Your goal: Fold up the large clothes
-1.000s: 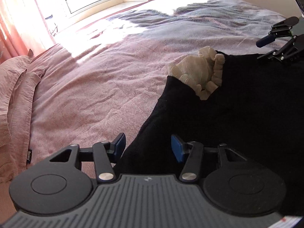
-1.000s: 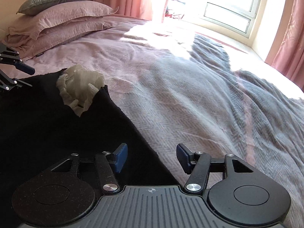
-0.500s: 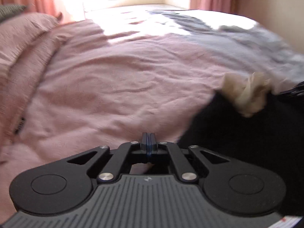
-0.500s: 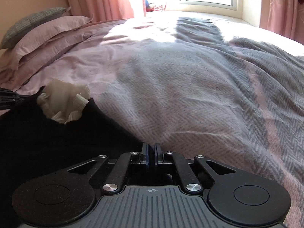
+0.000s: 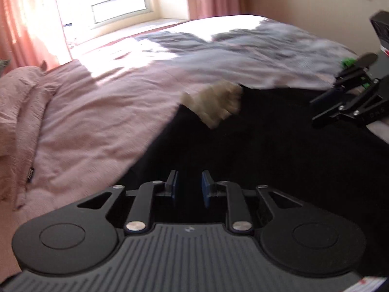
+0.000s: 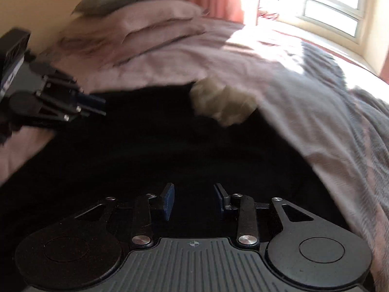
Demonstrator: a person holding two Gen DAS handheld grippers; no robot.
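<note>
Both hand-held grippers hovered part-open over a black garment spread on the bed.

The black garment (image 5: 255, 160) lay flat on the pink bedcover (image 5: 97, 112), with a cream ruffled collar (image 5: 216, 102) at its far edge, beside a grey blanket (image 5: 255, 56). The left hand-held gripper (image 5: 189, 189) sat above the garment's near left edge; its jaws had just been opening and stood narrowly apart, with nothing pinched between the blue pads (image 5: 206, 189). The right hand-held gripper (image 6: 194, 200) hung over the dark cloth with a wider gap, also just opened and holding nothing. Each gripper showed in the other's view, blurred. Pillows (image 6: 145, 22) were stacked at the head of the bed, and pink curtains (image 5: 22, 17) flanked the bright window (image 5: 116, 2).
</note>
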